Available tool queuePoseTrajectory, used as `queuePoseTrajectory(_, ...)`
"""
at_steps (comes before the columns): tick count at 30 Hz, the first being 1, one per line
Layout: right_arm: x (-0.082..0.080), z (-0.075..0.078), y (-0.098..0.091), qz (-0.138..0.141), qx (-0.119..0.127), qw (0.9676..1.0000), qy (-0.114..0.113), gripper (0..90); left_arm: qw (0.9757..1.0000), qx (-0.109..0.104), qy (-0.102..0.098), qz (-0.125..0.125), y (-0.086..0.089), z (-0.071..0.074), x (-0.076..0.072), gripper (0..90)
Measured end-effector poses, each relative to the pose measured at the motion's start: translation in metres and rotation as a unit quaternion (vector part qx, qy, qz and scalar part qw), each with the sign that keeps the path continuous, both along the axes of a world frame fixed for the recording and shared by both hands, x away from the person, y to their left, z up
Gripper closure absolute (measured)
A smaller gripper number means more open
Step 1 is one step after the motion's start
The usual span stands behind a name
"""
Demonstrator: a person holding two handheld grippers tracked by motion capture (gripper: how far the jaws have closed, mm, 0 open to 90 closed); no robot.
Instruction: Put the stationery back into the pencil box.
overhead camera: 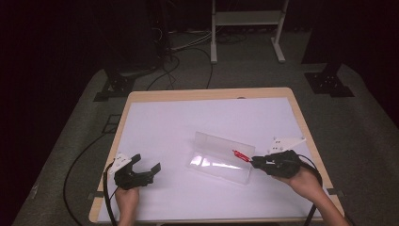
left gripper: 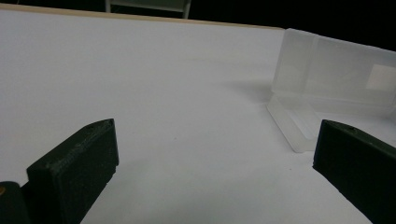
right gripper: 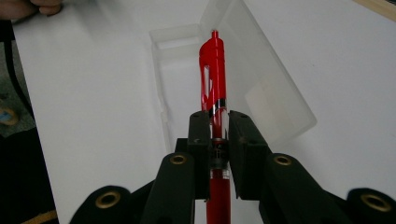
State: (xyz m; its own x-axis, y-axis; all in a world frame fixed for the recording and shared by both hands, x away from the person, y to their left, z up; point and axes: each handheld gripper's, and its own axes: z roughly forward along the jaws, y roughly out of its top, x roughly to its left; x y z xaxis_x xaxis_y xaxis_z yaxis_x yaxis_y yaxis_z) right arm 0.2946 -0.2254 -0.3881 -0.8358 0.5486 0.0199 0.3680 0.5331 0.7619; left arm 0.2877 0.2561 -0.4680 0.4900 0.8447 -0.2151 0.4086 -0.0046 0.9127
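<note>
Right gripper (right gripper: 217, 135) clamped on red pen (right gripper: 212, 70) over clear case (right gripper: 275, 93) (left gripper (left gripper: 210, 158) wide, empty).

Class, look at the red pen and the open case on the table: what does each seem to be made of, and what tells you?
Red pen: probably glossy plastic; light glints along its smooth barrel, and a clear section shows near the grip.
Open case: likely frosted translucent plastic; the white table shows dimly through its thin walls and raised lid, with a matte, milky finish.

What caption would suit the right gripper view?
Right gripper clamps a red pen above an open clear case.
</note>
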Motion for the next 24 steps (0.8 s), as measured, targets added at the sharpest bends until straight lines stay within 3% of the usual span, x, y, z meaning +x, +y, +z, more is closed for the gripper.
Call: queuePoseTrajectory(24,0.018,-0.005,0.028,0.034,-0.006,0.9994,0.009,78.8,1.0,-0.001,0.0,0.0,0.0,0.0,0.0,0.0)
